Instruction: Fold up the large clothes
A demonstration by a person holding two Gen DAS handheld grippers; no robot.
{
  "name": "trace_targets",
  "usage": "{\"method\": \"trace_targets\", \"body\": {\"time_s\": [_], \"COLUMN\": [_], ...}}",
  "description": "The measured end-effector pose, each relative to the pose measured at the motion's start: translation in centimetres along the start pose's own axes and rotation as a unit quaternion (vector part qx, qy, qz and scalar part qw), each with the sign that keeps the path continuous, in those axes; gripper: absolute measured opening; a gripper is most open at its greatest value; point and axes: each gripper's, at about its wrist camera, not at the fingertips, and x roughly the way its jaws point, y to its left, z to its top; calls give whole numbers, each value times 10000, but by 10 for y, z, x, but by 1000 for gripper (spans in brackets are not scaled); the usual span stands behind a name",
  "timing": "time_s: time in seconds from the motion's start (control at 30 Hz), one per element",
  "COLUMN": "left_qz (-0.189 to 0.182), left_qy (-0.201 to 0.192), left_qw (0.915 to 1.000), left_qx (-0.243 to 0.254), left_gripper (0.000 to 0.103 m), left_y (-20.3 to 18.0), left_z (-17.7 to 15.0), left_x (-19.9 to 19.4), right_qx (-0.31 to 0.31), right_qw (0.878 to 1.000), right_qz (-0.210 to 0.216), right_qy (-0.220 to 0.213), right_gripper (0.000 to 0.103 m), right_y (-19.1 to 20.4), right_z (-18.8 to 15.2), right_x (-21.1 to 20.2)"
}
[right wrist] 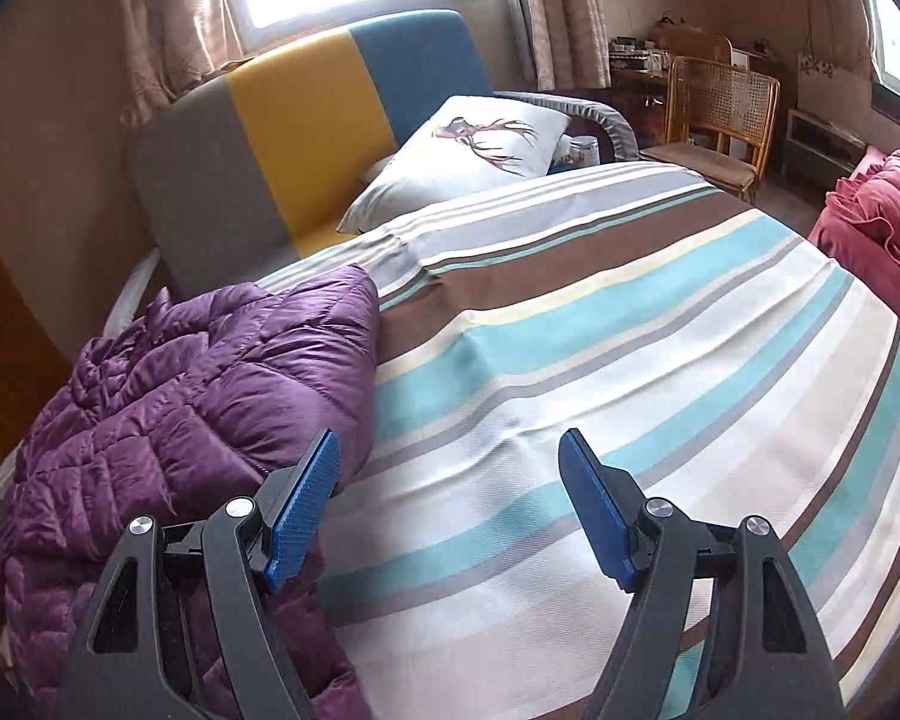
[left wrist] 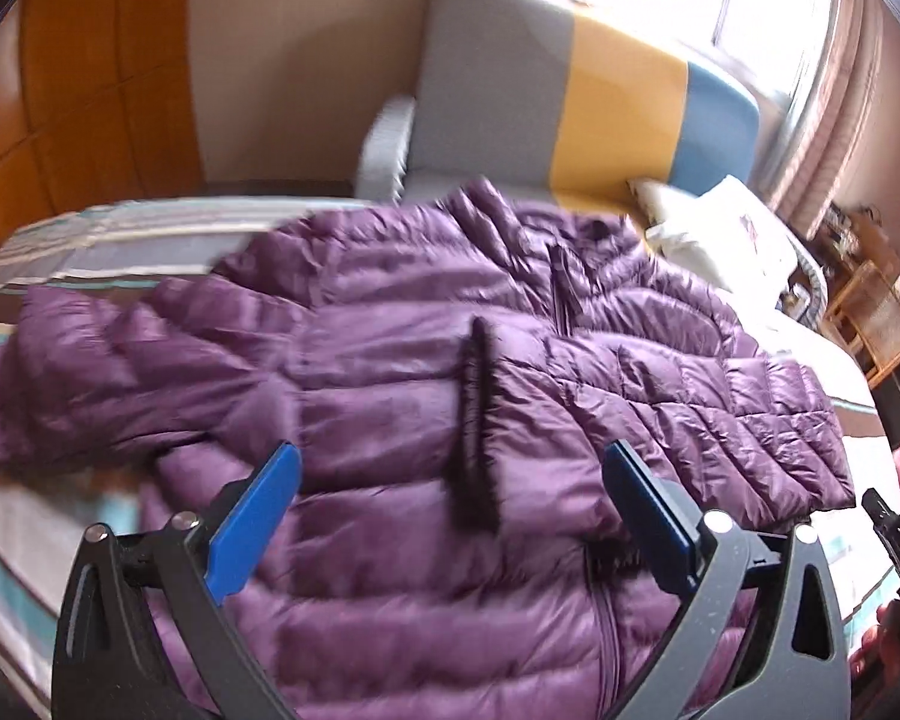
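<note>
A large purple quilted down jacket (left wrist: 390,360) lies spread on the striped bedsheet (right wrist: 630,360), with one sleeve out to the left and a dark fur-trimmed strip (left wrist: 477,420) across its middle. My left gripper (left wrist: 450,510) is open, just above the jacket's lower front, holding nothing. In the right wrist view the jacket (right wrist: 180,408) lies at the left, with a folded-over part near the bed's middle. My right gripper (right wrist: 450,504) is open and empty over the bare sheet, its left finger (right wrist: 306,504) beside the jacket's edge.
A grey, yellow and blue headboard (right wrist: 306,120) stands at the bed's far end, with a white deer-print pillow (right wrist: 474,150) against it. A rattan chair (right wrist: 720,114) and a pink blanket (right wrist: 882,210) are to the right. A wooden wardrobe (left wrist: 90,90) stands at the left.
</note>
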Motion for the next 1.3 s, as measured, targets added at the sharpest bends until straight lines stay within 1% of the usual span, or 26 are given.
{"method": "trace_targets", "body": {"time_s": [0.03,0.07,0.1,0.13,0.17,0.23,0.3,0.33,0.37,0.5,0.57,0.7,0.73,0.77,0.8,0.87,0.93,1.0,1.07,1.17,1.3], "left_qz": [-94,-271,-446,-544,-594,-565,-469,-339,-268,-92,-14,86,119,139,147,118,84,90,115,151,86], "left_qy": [150,327,529,662,709,637,454,334,260,169,123,40,-2,-29,-51,-57,-79,-93,-99,-113,-125], "left_qw": [9998,9990,9972,9954,9945,9955,9977,9989,9993,9993,9994,9994,9995,9996,9996,9995,9995,9996,9997,9997,9997], "left_qx": [-55,-150,-294,-423,-493,-408,-175,-55,-41,-316,-329,-319,-289,-262,-246,-282,-296,-253,-182,-137,-183], "left_gripper": [74,68,55,42,35,15,10,9,9,9,9,10,10,10,10,11,13,14,16,17,17], "left_y": [-2,-3,-3,-2,-2,-4,-6,-6,-2,23,32,33,32,31,31,33,33,32,30,28,30], "left_z": [2,4,4,2,1,-2,-2,-2,-2,0,-1,-4,-5,-6,-7,-9,-12,-14,-15,-15,-16], "left_x": [10,21,33,40,44,44,38,34,32,31,33,35,36,36,35,37,38,40,42,45,44], "right_qx": [5,-6,-38,-81,-124,-198,-214,-224,-244,-373,-476,-830,-911,-1018,-1141,-1260,-1353,-1353,-1442,-1629,-1476], "right_qw": [10000,10000,10000,10000,9999,9998,9997,9997,9996,9989,9981,9940,9927,9908,9885,9870,9866,9852,9848,9834,9848], "right_qz": [-1,4,21,34,45,69,92,104,134,273,390,706,777,880,962,899,704,628,638,447,550], "right_qy": [12,15,32,47,41,18,-19,-32,-25,-17,-3,135,137,175,256,424,575,843,729,660,733], "right_gripper": [75,75,75,75,75,75,75,75,75,75,75,75,69,48,41,39,37,37,37,37,37], "right_y": [-1,-1,-1,5,7,13,16,18,19,31,45,82,91,99,107,117,118,114,112,119,112], "right_z": [1,0,1,1,2,4,6,7,9,14,19,28,29,29,29,27,24,18,15,13,20], "right_x": [2,3,5,8,9,10,9,9,9,11,14,32,38,44,51,68,85,106,112,111,100]}}
